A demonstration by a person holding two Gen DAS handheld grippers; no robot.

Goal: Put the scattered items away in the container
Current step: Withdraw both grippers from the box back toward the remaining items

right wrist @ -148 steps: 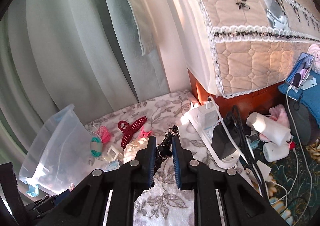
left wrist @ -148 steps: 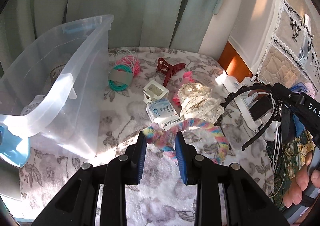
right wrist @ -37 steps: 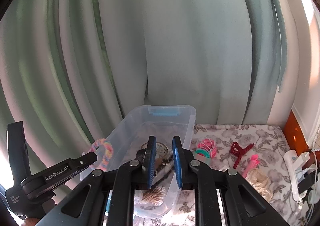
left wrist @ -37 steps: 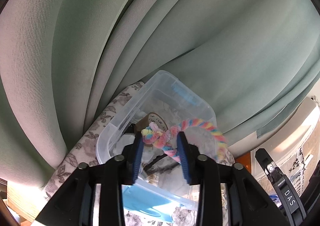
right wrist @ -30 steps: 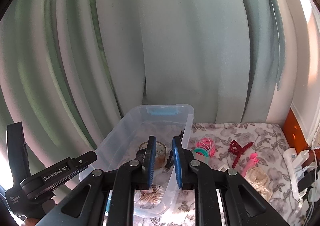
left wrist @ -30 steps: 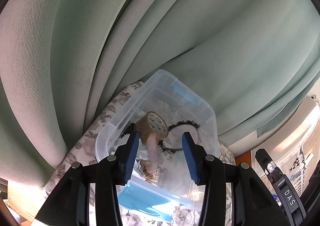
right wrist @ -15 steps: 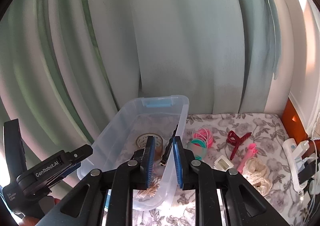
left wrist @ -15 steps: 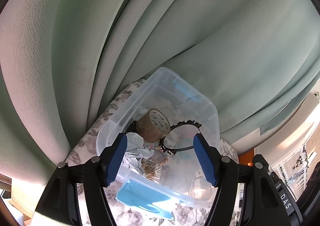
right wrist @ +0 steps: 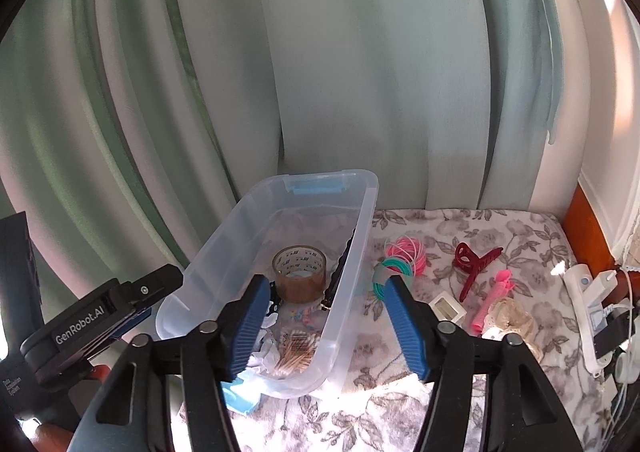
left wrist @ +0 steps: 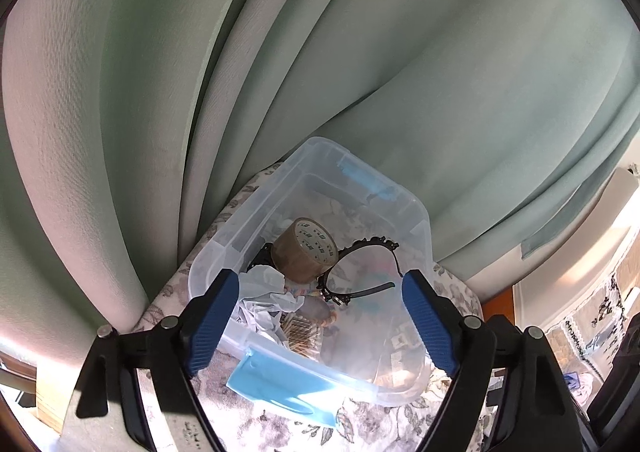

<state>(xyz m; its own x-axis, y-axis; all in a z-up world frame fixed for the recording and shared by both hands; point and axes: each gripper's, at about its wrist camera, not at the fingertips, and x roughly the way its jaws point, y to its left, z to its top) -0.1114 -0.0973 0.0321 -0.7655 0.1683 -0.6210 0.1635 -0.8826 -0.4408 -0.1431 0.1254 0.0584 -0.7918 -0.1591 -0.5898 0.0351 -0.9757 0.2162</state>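
Observation:
The clear plastic container (left wrist: 416,212) stands on the flowered cloth against the curtain. Inside it lie a brown tape roll (left wrist: 304,254), the black headband (left wrist: 360,272), the pastel braided band (right wrist: 299,314), crumpled paper and a pack of cotton swabs (right wrist: 296,348). My left gripper (left wrist: 320,284) hovers over the container's near end, its jaws opening wide, nothing between them. My right gripper (right wrist: 327,284) hangs above the container's right wall (right wrist: 360,244), jaws also opening and empty. The left gripper's black body (right wrist: 100,312) shows at the lower left of the right wrist view.
Right of the container on the cloth lie pink and teal hair ties (right wrist: 400,256), a red claw clip (right wrist: 476,264), a pink clip (right wrist: 492,300), a small white box (right wrist: 446,306) and lace trim (right wrist: 512,316). A power strip (right wrist: 580,292) lies at the right edge. A blue lid (left wrist: 280,384) lies under the container.
The left gripper let go of the braided band, which dropped into the container. The right gripper released the black headband into it. Both sets of jaws have spread apart.

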